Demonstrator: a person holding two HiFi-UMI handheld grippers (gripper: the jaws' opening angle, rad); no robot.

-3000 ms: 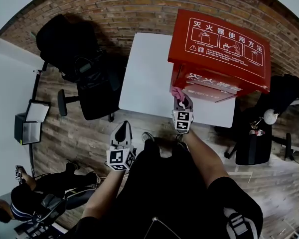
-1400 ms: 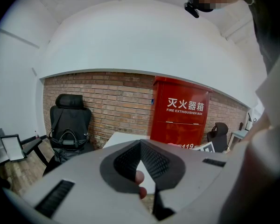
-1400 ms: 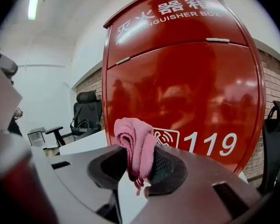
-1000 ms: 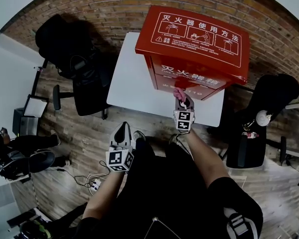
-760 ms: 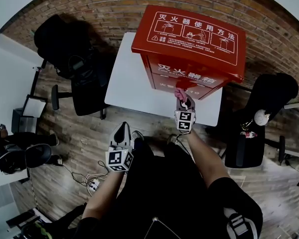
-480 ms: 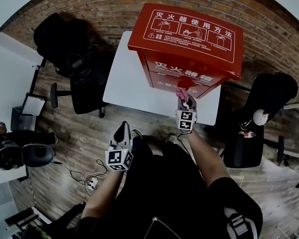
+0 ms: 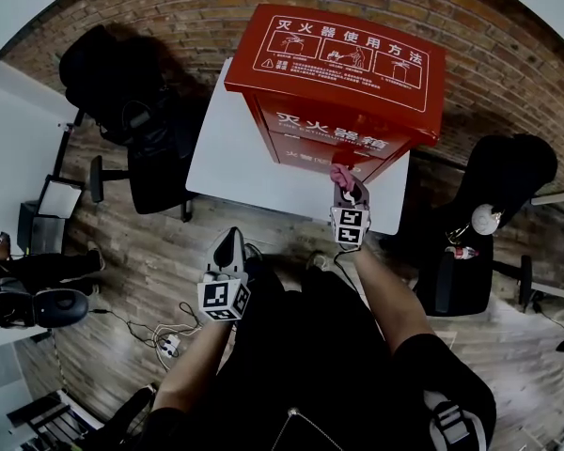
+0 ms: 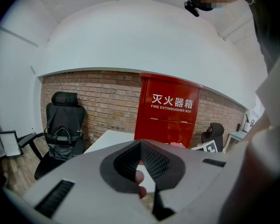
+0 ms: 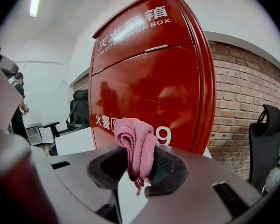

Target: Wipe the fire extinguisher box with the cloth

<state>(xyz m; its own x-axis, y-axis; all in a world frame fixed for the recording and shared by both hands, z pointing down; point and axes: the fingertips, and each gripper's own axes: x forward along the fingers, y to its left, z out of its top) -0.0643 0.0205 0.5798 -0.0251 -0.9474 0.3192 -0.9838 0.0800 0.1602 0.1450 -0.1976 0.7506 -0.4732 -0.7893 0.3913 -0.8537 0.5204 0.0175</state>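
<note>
Left hand-held gripper (image 7: pixel 229 242) hangs low and nearest the body, over the wooden floor (image 7: pixel 155 271) short of the desk (image 7: pixel 227 153). Its jaws are pressed together at the tips and carry nothing.

Further out, the right hand-held gripper (image 9: pixel 139 164) is pinching a bunched pink cloth (image 9: pixel 136 143), which stands up between its jaws with a frayed end hanging below. The cloth is held up to the lower front panel of the fire extinguisher box (image 9: pixel 151 73), by the white print near the bottom edge. Whether it actually presses on the metal I cannot tell.

The red box stands upright on the white desk, its top with the instruction panel facing up. Behind it runs a brick wall (image 7: pixel 160 12), with a black office chair (image 7: pixel 136 111) off to the left.

By my reading, the wiping is under way on the lower front. No panel looks any different from another, so how much is done cannot be judged. The upper door, top and sides likely remain.
</note>
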